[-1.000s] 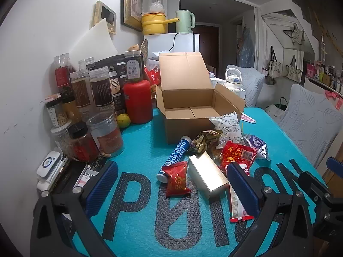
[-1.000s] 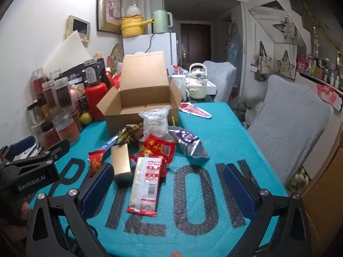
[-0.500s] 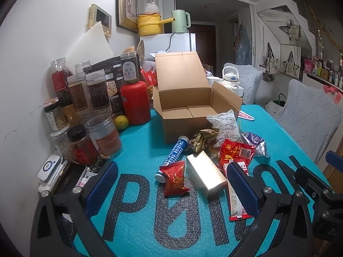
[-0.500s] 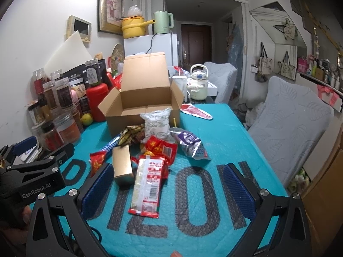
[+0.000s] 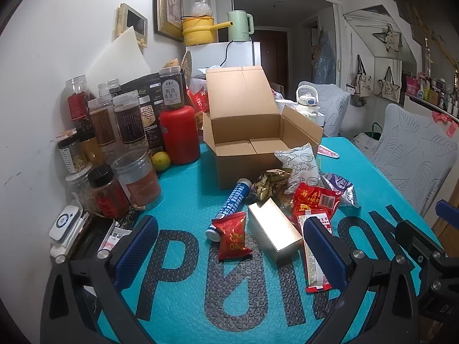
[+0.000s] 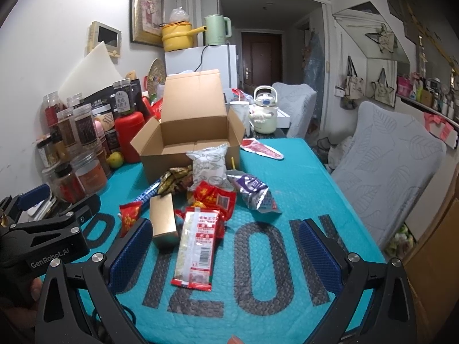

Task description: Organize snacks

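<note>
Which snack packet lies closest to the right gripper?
The long red-and-clear packet, lying lengthwise between the open fingers; the other packets sit farther back toward the box.

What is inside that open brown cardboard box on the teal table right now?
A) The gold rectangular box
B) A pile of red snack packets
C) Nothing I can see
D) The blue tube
C: the open brown cardboard box shows only its bare bottom flaps, and the snacks lie on the table in front of it.
</note>
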Available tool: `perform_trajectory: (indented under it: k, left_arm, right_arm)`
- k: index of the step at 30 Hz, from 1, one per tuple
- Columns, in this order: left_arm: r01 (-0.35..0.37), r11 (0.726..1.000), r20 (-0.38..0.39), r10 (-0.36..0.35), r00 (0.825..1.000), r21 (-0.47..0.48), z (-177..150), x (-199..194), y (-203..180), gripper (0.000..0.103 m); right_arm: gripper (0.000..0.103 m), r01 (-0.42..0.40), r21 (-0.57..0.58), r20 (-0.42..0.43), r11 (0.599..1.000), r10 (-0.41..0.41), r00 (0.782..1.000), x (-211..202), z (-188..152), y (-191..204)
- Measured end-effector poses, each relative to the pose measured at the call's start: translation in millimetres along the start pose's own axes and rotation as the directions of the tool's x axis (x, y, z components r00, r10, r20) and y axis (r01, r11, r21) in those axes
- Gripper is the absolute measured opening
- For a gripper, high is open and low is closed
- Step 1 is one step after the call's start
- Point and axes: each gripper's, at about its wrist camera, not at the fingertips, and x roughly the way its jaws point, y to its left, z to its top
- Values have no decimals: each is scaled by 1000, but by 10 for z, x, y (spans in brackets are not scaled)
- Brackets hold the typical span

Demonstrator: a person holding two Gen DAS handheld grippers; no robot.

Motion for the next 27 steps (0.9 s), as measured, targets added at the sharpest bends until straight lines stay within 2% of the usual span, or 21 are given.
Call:
perform_trajectory:
  k: [27]
  left_arm:
    - [6,1000,4,-6,1000,-5,-24,-34,-1,103]
  right_arm:
    - [103,-3,14,9,1000,3,1000,-17,-52,-32]
